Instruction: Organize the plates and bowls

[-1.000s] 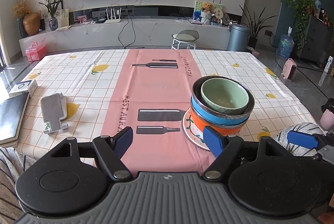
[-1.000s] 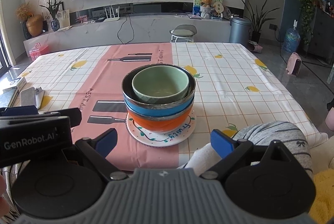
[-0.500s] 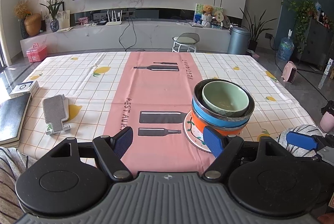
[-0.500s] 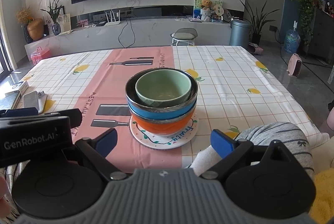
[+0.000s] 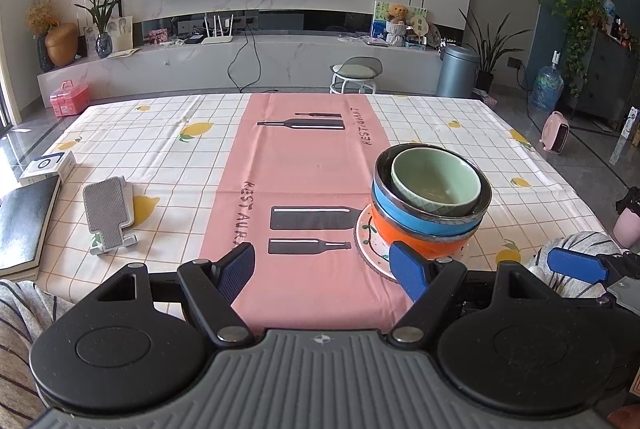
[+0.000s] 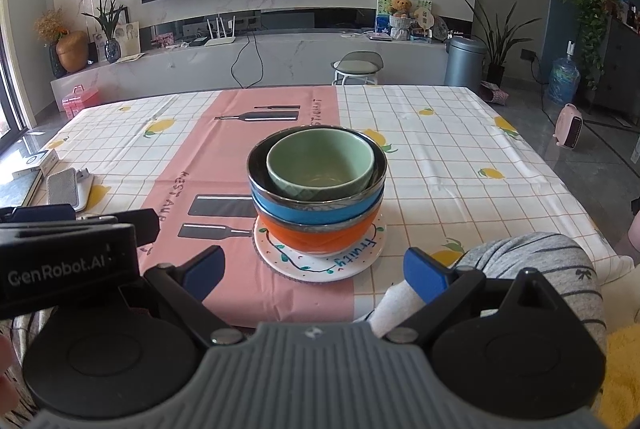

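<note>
Both tongs empty: left gripper [image 5: 322,271] and right gripper [image 6: 314,267] hang with jaws spread apart, just off the table's [image 6: 460,165] near edge. Stack sits near that edge, middle-right: green bowl [image 6: 320,165] nested in blue bowl [image 6: 316,211], in orange bowl [image 6: 320,239], on white plate [image 6: 320,263]. Stacking looks finished; nothing loose visible, probably only moving the pile remains.

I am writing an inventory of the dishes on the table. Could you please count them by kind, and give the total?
Bowls: 3, nested: green bowl, blue bowl, orange bowl
Plates: 1, white plate under the stack
Total: 4
</note>
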A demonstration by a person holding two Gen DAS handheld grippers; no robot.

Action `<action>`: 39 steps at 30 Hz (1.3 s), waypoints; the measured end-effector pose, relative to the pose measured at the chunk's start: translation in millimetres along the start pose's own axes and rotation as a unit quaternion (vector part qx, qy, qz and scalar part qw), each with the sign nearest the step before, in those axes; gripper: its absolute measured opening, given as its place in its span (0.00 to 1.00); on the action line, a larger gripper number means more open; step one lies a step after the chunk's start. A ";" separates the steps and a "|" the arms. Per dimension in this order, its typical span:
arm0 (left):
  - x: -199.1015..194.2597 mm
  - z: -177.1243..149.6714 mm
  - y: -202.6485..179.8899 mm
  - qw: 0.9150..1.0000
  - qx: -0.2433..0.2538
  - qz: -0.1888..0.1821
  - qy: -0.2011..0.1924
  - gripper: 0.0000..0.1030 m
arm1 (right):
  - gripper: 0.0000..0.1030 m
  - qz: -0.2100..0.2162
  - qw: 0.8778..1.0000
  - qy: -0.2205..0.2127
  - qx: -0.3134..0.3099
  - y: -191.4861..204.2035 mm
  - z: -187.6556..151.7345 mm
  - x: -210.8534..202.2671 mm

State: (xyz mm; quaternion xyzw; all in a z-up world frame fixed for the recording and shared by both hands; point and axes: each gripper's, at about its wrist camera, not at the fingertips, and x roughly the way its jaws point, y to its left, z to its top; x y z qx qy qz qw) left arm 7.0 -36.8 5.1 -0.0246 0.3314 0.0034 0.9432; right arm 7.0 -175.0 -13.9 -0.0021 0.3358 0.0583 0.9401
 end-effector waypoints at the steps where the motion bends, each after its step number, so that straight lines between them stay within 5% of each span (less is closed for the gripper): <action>1: 0.4 -0.4 0.8 1.000 0.000 -0.001 0.001 0.87 | 0.91 0.000 1.000 0.001 0.000 0.3 -0.3 0.3; 39: 3.3 -5.2 4.6 1.000 0.004 0.000 0.003 0.87 | 0.91 0.008 1.000 0.007 -0.006 2.6 -3.8 4.8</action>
